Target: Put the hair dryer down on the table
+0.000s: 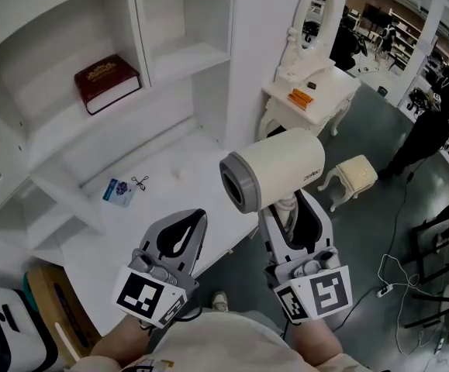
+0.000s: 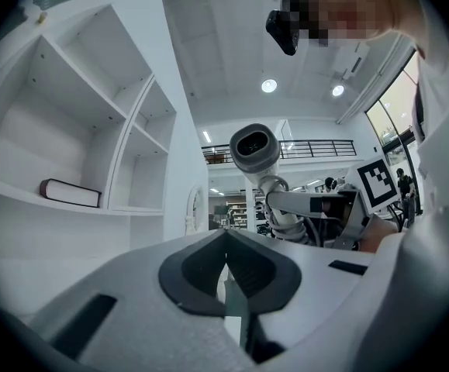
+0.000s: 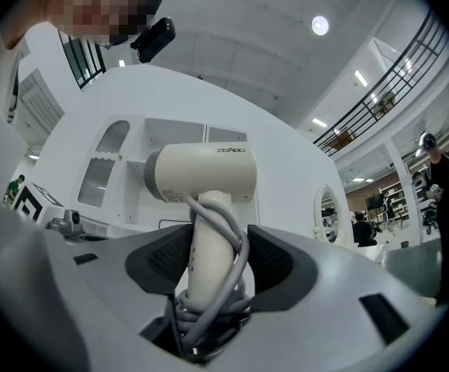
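The cream, grey-nozzled hair dryer (image 1: 274, 169) is clamped upright by its cord-wrapped handle in the right gripper (image 1: 294, 208), above and right of the white table's (image 1: 162, 200) edge, while the left gripper (image 1: 191, 225) is closed and empty.

One hair dryer (image 1: 274, 169), one left gripper (image 1: 195, 217), one right gripper (image 1: 288, 206), one red book (image 1: 106, 82), one stool (image 1: 356, 175), one mirror (image 1: 317, 10).

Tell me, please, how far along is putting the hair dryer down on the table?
Done: the right gripper has its jaws shut on the hair dryer, at its cord-wrapped handle. In hand: it is held upright in the air, off the white table. Left: setting it down and letting go. The left gripper is shut and empty.
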### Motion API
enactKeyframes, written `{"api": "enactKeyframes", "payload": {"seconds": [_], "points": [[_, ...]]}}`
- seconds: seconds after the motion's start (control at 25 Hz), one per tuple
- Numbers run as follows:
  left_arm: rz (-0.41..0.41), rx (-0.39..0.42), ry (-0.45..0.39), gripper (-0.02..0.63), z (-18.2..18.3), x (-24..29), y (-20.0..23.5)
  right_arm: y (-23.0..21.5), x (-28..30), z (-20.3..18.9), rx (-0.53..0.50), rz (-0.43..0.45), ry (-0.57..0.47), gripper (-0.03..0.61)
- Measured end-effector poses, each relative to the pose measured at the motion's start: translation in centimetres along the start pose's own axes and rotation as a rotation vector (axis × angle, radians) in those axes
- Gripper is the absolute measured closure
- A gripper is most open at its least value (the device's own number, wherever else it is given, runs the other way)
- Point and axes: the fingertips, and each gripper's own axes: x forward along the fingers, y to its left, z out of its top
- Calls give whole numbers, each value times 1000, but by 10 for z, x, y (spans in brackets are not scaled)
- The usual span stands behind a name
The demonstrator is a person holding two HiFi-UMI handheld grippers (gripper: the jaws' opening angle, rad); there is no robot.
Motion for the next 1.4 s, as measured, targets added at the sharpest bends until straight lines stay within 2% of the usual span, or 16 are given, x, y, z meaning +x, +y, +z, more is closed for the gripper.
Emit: {"api": "enactKeyframes", "payload": {"seconds": [0.52,0.8,1.4], "points": [[65,-2,-20,600,4,-8,46,11,41,-13,11,31,45,357],[109,-41,-25,600,-2,-9,60,19,50,-16,-10,65,60,357],[115,-19,29,600,-21,20,47,-10,48,-28,19,64,95,357]]}}
